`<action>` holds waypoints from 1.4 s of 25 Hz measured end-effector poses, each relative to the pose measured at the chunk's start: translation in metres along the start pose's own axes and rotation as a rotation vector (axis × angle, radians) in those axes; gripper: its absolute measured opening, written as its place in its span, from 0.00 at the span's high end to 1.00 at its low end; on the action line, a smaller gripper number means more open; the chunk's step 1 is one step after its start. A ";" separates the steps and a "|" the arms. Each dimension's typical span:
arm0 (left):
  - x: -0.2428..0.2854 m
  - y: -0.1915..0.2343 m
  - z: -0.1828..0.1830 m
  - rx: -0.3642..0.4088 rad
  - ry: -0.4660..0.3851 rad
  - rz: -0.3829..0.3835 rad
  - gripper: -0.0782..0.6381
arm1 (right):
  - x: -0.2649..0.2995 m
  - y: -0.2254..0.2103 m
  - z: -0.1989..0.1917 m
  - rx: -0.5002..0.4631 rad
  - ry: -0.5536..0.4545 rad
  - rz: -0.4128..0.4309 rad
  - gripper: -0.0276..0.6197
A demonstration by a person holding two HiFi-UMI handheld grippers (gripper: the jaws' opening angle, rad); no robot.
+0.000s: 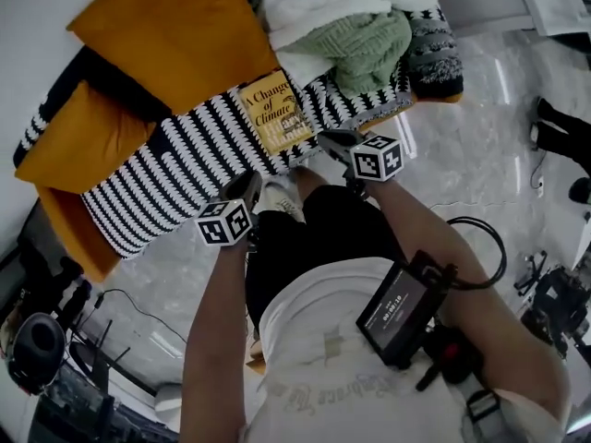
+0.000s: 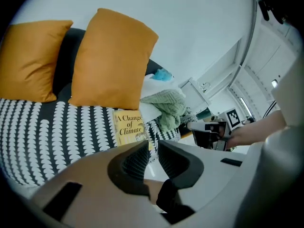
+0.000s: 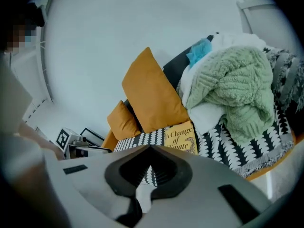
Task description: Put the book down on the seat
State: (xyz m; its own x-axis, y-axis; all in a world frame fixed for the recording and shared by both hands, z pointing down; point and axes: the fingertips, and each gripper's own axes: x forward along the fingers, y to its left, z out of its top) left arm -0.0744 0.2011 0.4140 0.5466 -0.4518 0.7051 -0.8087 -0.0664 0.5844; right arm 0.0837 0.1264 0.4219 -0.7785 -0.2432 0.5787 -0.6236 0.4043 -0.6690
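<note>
The yellow book [image 1: 275, 112] lies flat, cover up, on the black-and-white patterned seat [image 1: 185, 169], just below an orange cushion [image 1: 180, 30]. It also shows in the left gripper view as the book [image 2: 129, 126] and in the right gripper view as the book [image 3: 181, 137]. My left gripper [image 1: 247, 190] hovers off the seat's front edge, short of the book. Its jaws stand a narrow gap apart with nothing between them [image 2: 153, 148]. My right gripper [image 1: 331, 140] sits near the book's lower right corner, shut and empty [image 3: 151, 150].
A pile of white and green blankets [image 1: 369, 44] crowds the seat right of the book. A second orange cushion [image 1: 78, 137] lies at the left. Cables [image 1: 480, 238] and camera gear [image 1: 37, 344] sit on the glossy floor around me.
</note>
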 end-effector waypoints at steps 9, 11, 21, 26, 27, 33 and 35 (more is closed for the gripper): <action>-0.053 -0.029 0.024 0.076 -0.088 0.006 0.87 | -0.035 0.056 0.022 -0.089 -0.061 0.052 0.93; -0.068 -0.036 0.027 0.088 -0.109 -0.003 0.87 | -0.042 0.072 0.026 -0.112 -0.076 0.064 0.93; -0.123 -0.064 0.045 0.153 -0.221 -0.074 0.88 | -0.071 0.142 0.052 -0.234 -0.164 0.115 0.93; -0.140 -0.078 0.054 0.238 -0.251 -0.094 0.88 | -0.082 0.171 0.065 -0.283 -0.206 0.136 0.93; -0.145 -0.082 0.054 0.262 -0.254 -0.095 0.88 | -0.086 0.180 0.067 -0.296 -0.215 0.144 0.93; -0.175 -0.103 0.048 0.362 -0.276 -0.097 0.88 | -0.114 0.219 0.069 -0.366 -0.270 0.168 0.93; -0.179 -0.108 0.045 0.386 -0.275 -0.102 0.88 | -0.121 0.224 0.067 -0.377 -0.284 0.169 0.93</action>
State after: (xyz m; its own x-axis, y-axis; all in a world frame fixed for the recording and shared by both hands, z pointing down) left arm -0.0941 0.2491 0.2067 0.5915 -0.6406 0.4896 -0.8041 -0.4240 0.4167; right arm 0.0337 0.1874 0.1711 -0.8877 -0.3561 0.2917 -0.4588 0.7364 -0.4972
